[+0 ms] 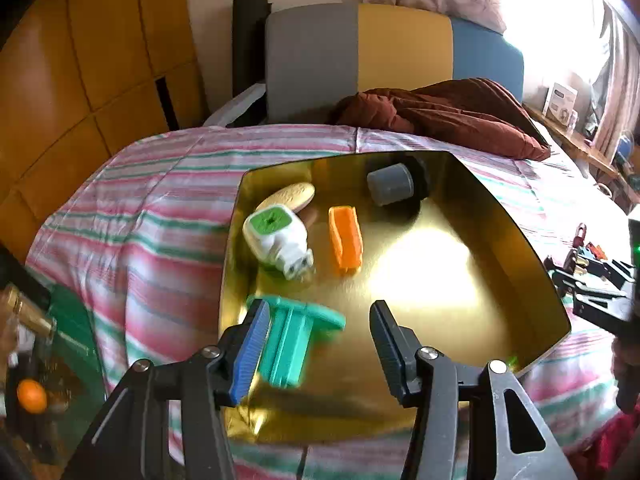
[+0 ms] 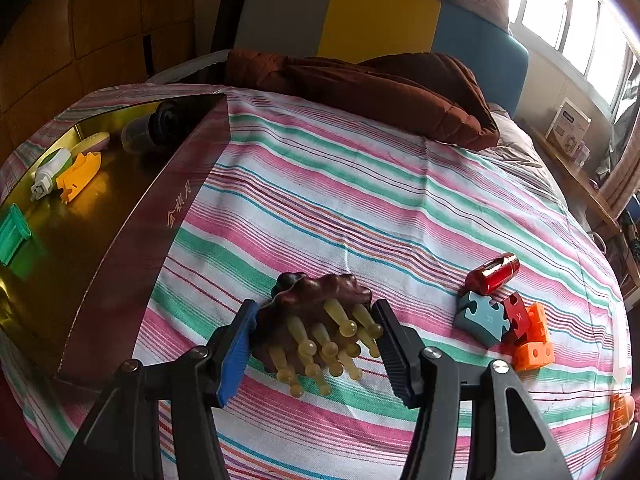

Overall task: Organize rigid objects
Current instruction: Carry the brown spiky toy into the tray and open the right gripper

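— On the striped bedspread (image 2: pixel 360 184), what does the right gripper (image 2: pixel 316 336) have?

— A dark brown massager (image 2: pixel 316 300) with amber prongs (image 2: pixel 340 316) pointing toward the camera. It sits between the two fingers, and both pads are pressed against its sides, so the tool is clamped on it. It looks to be on or just above the cloth; I cannot tell which.

— And the left gripper (image 1: pixel 320 336)?

— Its jaws stand apart with nothing gripped. It hangs over the near edge of the gold-lined box (image 1: pixel 520 240). A teal plastic piece (image 1: pixel 292 336) lies on the box floor right by the blue pad (image 1: pixel 250 352); it is blurred, and I cannot say whether they touch.

— What else is in the box?

— At the left, a white plug-in device with a green top (image 1: pixel 276 236), and behind it a beige oval piece (image 1: pixel 288 196). Just right of the device, an orange block (image 1: pixel 345 240). At the far side, a grey cylinder against a black part (image 1: pixel 390 184).

— Anything outside the box?

— To the right of the massager on the bedspread, a small cluster: a red capsule-shaped thing (image 2: pixel 493 274), a grey-blue puzzle piece (image 2: pixel 482 318), a red block (image 2: pixel 516 314) and orange blocks (image 2: pixel 534 350), lying close together. The box itself stands at the left of the bed. At the far end lies a brown quilt (image 2: pixel 380 88) below a grey, yellow and blue headboard (image 2: pixel 384 16).
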Demonstrator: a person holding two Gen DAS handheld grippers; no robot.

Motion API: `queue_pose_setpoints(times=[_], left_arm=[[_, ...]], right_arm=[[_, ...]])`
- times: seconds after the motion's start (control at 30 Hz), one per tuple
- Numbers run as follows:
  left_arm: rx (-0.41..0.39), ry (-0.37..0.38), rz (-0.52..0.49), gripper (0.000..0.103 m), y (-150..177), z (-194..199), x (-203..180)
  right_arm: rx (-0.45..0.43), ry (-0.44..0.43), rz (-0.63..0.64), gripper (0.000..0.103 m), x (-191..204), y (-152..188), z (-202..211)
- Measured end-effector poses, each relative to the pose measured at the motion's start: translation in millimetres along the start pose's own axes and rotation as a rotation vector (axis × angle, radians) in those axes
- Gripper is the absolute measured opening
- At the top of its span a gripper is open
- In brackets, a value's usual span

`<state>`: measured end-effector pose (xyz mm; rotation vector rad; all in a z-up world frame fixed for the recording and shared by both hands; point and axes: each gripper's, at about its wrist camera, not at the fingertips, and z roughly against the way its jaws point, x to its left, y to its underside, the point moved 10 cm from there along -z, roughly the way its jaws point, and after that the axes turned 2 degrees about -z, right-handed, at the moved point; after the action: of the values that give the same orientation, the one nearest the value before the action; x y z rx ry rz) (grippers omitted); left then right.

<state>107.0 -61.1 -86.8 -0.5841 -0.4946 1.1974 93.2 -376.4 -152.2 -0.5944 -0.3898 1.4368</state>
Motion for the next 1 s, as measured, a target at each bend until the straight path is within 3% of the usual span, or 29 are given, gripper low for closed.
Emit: queue_pose_setpoints(times=[0.23,0.6,0.8,1.0], left_arm=[[-0.008,0.001,0.014,0.054,15,8,10],[-0.009,0.010,0.058,0.054,24,11,23],[-0.017,0.003,0.107,0.054,28,13,39],[-0.021,-0.019,0.162,0.054,34,17,66]], right_arm=[[0.028,-0.026,-0.096,0.058,-6,-4,7],[-0.062,-0.078,-0.112,0.058,23,-34,51],[-0.104,-0.209,-0.082,0.058,75,-63,74],[-0.084,-0.323,-0.008,0.058,152,-80,68]])
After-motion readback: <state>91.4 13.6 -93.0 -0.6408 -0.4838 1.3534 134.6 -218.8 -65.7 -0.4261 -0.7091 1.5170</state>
